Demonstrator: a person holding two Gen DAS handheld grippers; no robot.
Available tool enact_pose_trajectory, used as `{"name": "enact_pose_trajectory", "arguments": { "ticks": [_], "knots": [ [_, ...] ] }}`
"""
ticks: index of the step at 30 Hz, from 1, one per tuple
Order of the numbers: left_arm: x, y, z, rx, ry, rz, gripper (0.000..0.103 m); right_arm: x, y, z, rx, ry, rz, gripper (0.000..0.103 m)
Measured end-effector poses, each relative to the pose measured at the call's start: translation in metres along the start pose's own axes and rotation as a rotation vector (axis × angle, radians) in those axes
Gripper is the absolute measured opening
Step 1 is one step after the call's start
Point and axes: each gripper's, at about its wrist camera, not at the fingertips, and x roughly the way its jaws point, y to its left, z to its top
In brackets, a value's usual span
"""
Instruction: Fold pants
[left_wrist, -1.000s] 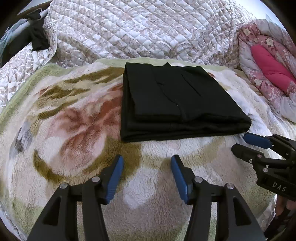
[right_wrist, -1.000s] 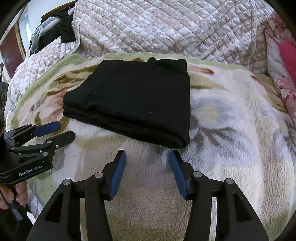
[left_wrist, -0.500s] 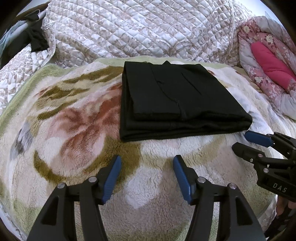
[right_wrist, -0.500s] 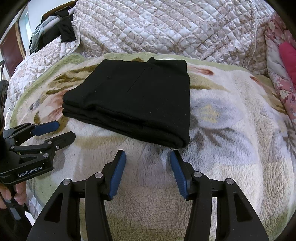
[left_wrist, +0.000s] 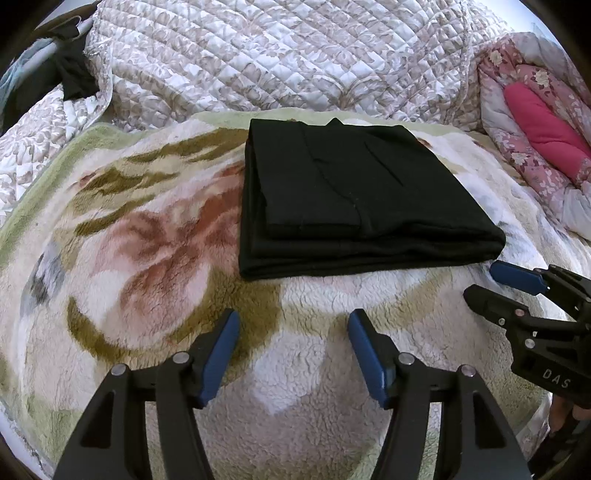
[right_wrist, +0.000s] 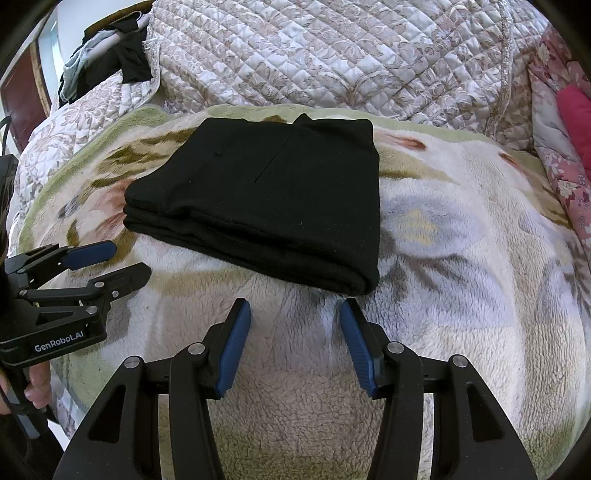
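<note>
The black pants lie folded in a soft, limp, layered stack on the fleece blanket of the bed, best pinched through all layers at a near corner, while the left tool, its jaws just widened, and the right tool hover apart and empty.

left gripper angled downward, jaws just opening wider, nothing between. right gripper likewise parted, empty.
</note>
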Motion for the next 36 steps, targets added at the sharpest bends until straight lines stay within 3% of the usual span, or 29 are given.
{"name": "enact_pose_trajectory", "arguments": {
  "ticks": [36],
  "knots": [
    [0.0001, 0.0016, 0.0014, -0.004, 0.014, -0.003, 0.068, -0.0003, 0.0009, 0.0001, -0.002, -0.001, -0.004, 0.052]
  ]
}}
